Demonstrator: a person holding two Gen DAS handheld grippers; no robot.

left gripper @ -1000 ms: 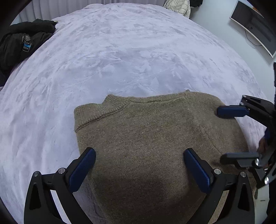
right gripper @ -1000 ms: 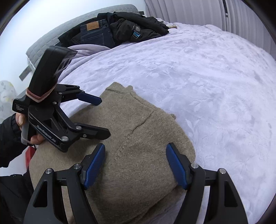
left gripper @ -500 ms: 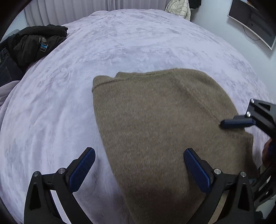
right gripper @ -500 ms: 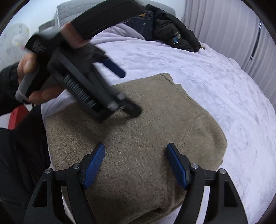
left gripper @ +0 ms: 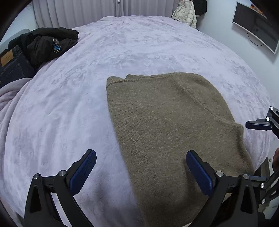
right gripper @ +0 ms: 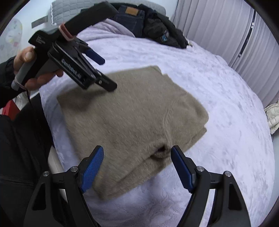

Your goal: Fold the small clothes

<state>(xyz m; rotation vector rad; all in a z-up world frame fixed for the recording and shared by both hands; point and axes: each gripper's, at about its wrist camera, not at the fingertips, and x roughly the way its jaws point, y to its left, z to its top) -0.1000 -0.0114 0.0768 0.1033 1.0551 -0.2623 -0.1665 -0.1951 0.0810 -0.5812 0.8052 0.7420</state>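
Observation:
A tan knit sweater (left gripper: 167,125) lies folded in a compact rectangle on the lilac bedspread (left gripper: 69,108); it also shows in the right wrist view (right gripper: 132,122), with a folded sleeve opening at its near edge. My left gripper (left gripper: 141,171) is open and empty, raised above the sweater's near left edge; it appears in the right wrist view (right gripper: 102,73) hovering over the sweater's far corner. My right gripper (right gripper: 136,167) is open and empty just above the sweater's near edge; its fingers (left gripper: 258,124) show at the right edge of the left wrist view.
Dark jackets (left gripper: 50,43) and jeans (left gripper: 10,66) are piled at the bed's head, also in the right wrist view (right gripper: 157,26). A white padded coat (left gripper: 184,12) hangs past the bed's foot. A monitor (left gripper: 256,24) is on the wall. Curtains (right gripper: 226,35) hang behind.
Both grippers have pulled back and up from the sweater, staying open. The sweater lies still, farther from the left gripper's fingers than before.

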